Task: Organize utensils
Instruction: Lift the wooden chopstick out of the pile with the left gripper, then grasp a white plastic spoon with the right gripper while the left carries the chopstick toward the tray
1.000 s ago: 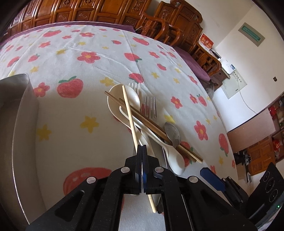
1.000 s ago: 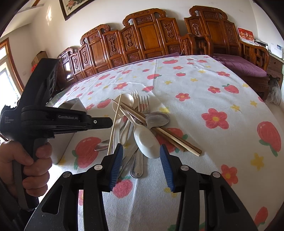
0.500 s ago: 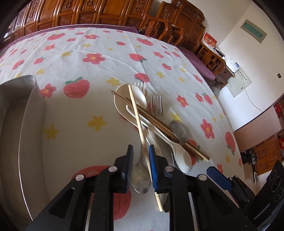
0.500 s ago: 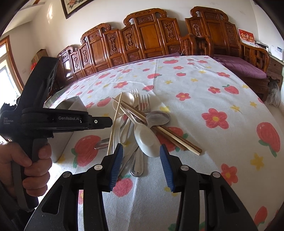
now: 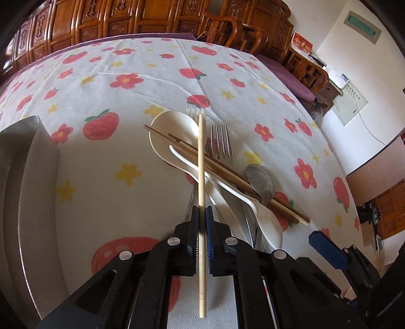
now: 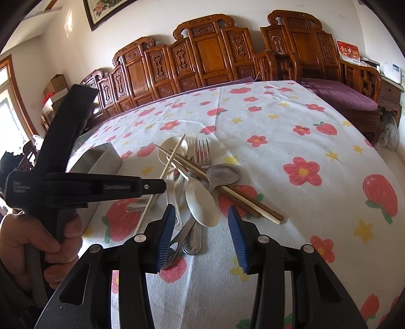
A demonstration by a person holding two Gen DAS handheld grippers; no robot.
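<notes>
Over floral cloth — left gripper [image 5: 202, 217] just clamped slim pale chopstick [image 5: 201, 162]; right gripper [image 6: 201, 227] agape — empty

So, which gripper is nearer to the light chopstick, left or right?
Left. The left gripper is shut on the light chopstick, whose far end lies over the pile. The right gripper is open, beside it without touching, over the spoon handles.

Carved wooden chairs [image 6: 210, 58] line a white wall [image 6: 157, 22] beneath a framed picture [image 6: 106, 10]; daylight fills the room.
</notes>
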